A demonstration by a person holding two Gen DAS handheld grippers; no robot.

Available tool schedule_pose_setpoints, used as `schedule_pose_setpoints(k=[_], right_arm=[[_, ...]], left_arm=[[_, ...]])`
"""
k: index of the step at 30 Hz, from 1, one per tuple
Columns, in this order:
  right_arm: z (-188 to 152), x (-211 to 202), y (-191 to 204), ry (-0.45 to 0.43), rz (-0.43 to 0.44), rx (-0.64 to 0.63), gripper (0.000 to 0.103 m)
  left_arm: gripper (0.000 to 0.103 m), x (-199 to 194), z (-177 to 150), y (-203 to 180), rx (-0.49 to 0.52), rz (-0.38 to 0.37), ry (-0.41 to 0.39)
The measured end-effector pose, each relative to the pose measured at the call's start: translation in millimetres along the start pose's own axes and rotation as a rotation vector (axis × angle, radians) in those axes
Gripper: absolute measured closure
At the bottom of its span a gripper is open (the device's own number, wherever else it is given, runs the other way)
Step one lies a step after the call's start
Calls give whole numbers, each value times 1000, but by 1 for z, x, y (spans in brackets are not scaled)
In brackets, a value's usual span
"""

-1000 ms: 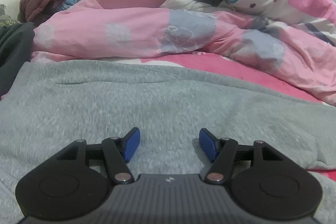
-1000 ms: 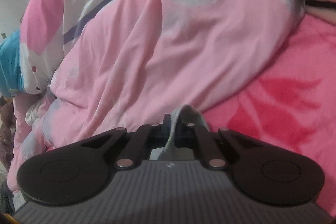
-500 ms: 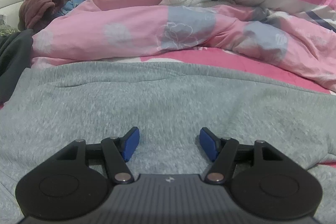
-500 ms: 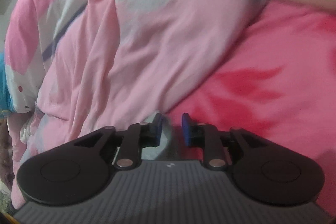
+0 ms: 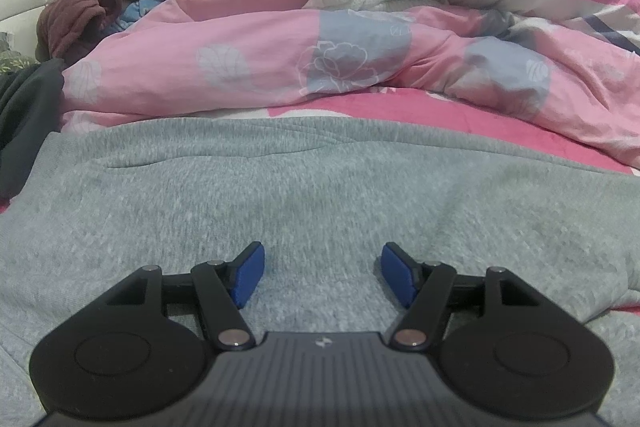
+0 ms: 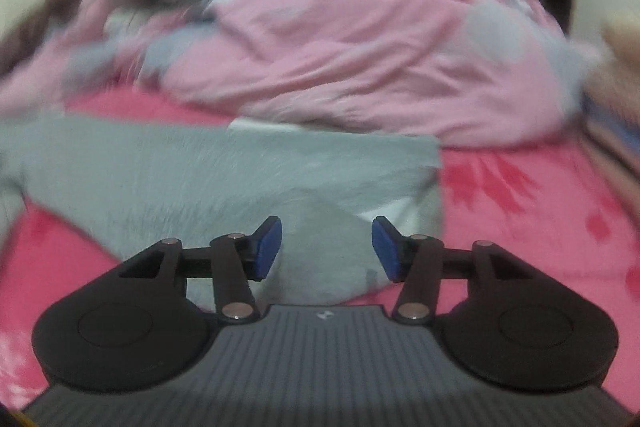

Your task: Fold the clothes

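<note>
Blue pads (image 5: 250, 277) on my left gripper (image 5: 322, 277) stand wide apart, tipped down over the grey sweater (image 5: 320, 187). My right gripper (image 6: 326, 247) has just been opening, holding nothing, above the sweater's end on the pink sheet (image 6: 540, 227).

The right gripper (image 6: 327, 249) was clamped on a fold of the grey garment (image 6: 224, 175) a second ago. Its jaws have just been opening, and the blue pads (image 6: 269, 247) now stand apart with no cloth pressed between them. The released grey garment lies flat on the pink bedsheet (image 6: 532, 227), filling the centre left of the right wrist view. The pink quilt (image 6: 360, 59), earlier filling that view, now sits in the upper half, blurred.
</note>
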State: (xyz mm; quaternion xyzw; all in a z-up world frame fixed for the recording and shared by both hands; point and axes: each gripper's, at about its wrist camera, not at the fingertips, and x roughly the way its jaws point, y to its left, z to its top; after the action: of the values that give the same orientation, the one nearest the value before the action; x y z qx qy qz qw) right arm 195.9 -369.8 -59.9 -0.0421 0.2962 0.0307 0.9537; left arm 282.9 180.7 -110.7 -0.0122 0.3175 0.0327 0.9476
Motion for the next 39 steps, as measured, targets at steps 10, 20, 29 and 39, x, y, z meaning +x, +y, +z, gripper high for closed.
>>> schedule_pose_setpoints(k=[10, 20, 29, 39], right_arm=[[-10, 25, 19, 37, -124, -33, 52], [-15, -15, -27, -39, -37, 209, 52], [-14, 23, 12, 18, -101, 77, 65], [-58, -28, -43, -14, -134, 382, 90]], left_arm=[[35, 1, -1, -3, 14, 17, 3], [34, 1, -1, -4, 19, 25, 3], [32, 3, -1, -5, 27, 40, 6], [31, 3, -2, -5, 29, 44, 5]])
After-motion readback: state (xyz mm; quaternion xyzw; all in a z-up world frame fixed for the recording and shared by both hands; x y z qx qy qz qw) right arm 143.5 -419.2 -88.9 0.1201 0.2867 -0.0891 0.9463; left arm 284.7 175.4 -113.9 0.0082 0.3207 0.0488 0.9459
